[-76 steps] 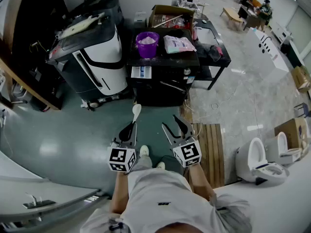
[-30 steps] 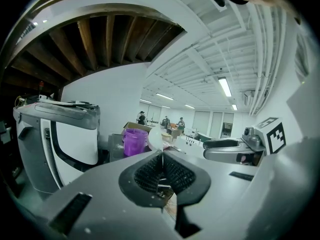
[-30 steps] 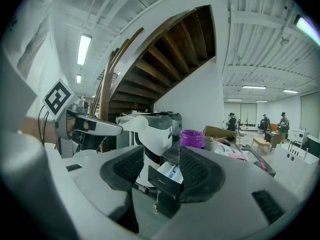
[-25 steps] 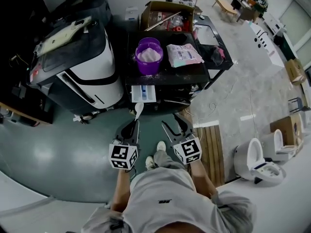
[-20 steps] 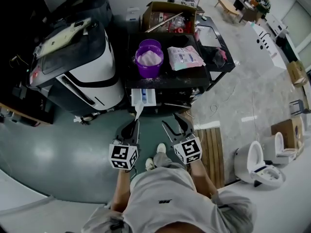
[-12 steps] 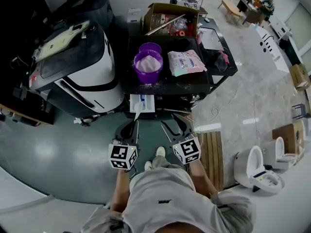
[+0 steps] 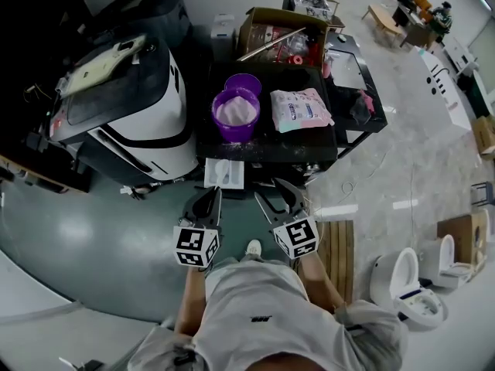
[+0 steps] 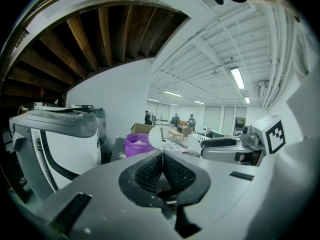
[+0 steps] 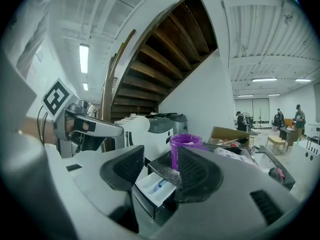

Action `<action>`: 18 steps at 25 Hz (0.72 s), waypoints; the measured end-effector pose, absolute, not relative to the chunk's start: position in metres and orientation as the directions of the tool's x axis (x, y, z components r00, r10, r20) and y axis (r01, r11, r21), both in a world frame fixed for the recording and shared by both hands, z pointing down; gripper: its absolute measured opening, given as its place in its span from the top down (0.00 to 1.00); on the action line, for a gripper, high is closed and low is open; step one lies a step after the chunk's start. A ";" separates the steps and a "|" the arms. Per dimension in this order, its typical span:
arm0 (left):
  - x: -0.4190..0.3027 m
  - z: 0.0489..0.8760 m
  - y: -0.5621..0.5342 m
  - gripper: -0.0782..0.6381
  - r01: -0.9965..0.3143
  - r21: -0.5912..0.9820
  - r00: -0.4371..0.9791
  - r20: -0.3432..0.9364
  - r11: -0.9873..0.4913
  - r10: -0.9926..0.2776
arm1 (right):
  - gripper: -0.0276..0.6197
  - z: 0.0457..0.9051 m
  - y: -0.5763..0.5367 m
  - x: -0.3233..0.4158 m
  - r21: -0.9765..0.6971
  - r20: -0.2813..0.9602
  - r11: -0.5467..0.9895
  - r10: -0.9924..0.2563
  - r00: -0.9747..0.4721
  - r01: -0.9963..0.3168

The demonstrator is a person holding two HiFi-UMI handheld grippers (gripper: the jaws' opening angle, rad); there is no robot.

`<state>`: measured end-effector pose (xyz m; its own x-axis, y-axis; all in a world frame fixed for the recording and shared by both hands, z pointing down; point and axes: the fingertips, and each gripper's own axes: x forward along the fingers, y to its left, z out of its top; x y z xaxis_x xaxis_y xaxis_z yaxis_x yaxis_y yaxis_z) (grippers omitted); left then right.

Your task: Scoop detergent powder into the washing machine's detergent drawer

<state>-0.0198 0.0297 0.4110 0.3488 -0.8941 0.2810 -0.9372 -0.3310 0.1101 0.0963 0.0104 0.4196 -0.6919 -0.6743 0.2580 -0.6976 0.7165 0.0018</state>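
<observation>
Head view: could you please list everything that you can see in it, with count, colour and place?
round plastic tub of powder: one, purple, on the black machine's top
printed plastic detergent bag: one, white and pink, right of the tub
open plastic detergent drawer: one, white, at the front of the black machine
plastic spoon: one, white, over the drawer
large appliance: one, white and black, at the left
cardboard box: one, brown, behind the tub
ceramic toilets: two, white, lower right
left gripper: one, grey, fingers shut on the spoon
right gripper: one, grey, fingers open, empty
</observation>
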 end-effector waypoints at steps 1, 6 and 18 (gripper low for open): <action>-0.018 0.410 0.026 0.87 -0.939 0.107 0.343 0.281 -0.326 -0.896 | 0.63 0.419 0.006 0.098 0.001 0.255 0.721 -0.671 -0.697 -0.693; -0.011 0.407 0.010 0.87 -0.947 0.102 0.322 0.282 -0.306 -0.904 | 0.63 0.415 -0.014 0.102 0.001 0.244 0.737 -0.655 -0.715 -0.676; -0.010 0.409 -0.025 0.87 -0.952 0.095 0.307 0.288 -0.292 -0.907 | 0.63 0.419 -0.053 0.104 -0.009 0.247 0.744 -0.646 -0.722 -0.668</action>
<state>-0.0100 -0.0255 0.4086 0.3069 -0.9073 0.2875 -0.9517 -0.2919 0.0949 0.1045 -0.0533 0.4192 -0.7223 -0.6461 0.2468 -0.6683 0.7438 -0.0087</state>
